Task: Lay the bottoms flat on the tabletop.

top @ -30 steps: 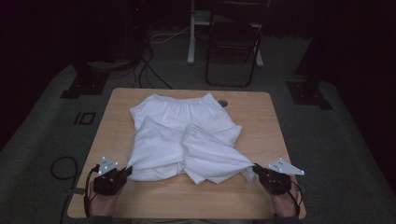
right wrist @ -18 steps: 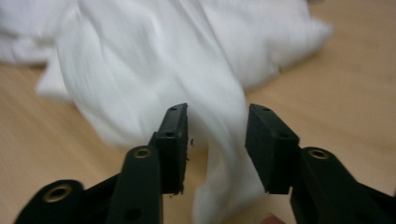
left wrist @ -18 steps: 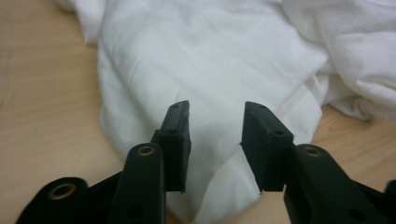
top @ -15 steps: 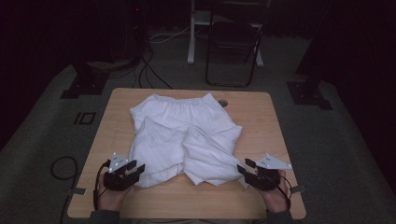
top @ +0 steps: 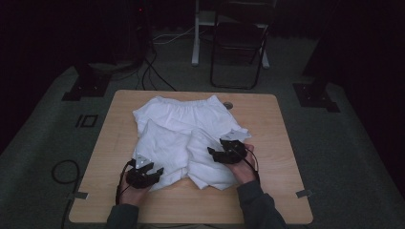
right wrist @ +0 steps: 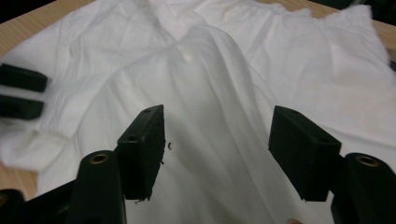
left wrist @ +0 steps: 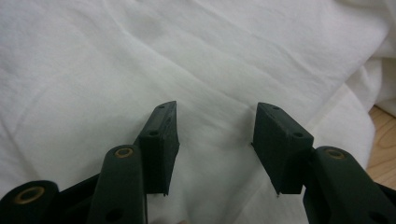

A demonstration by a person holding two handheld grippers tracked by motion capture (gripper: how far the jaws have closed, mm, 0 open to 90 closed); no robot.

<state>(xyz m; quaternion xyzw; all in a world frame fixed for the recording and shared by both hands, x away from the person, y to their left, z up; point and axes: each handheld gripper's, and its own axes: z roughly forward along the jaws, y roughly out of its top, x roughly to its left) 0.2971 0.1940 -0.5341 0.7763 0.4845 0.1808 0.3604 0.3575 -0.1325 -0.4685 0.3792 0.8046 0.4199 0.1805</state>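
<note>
The left gripper (left wrist: pixel 215 144) hangs just over the white garment (left wrist: pixel 140 60), its jaws having just been opening, with creased cloth lying beneath the gap and nothing pinched. A strip of wooden table (left wrist: pixel 384 140) shows at the right edge.

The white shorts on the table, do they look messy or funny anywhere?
A bit. The white shorts lie rumpled on the table: the near legs are bunched into folds and a corner pokes out on the right. No rips or stains show. Both the left gripper and right gripper are open.
</note>
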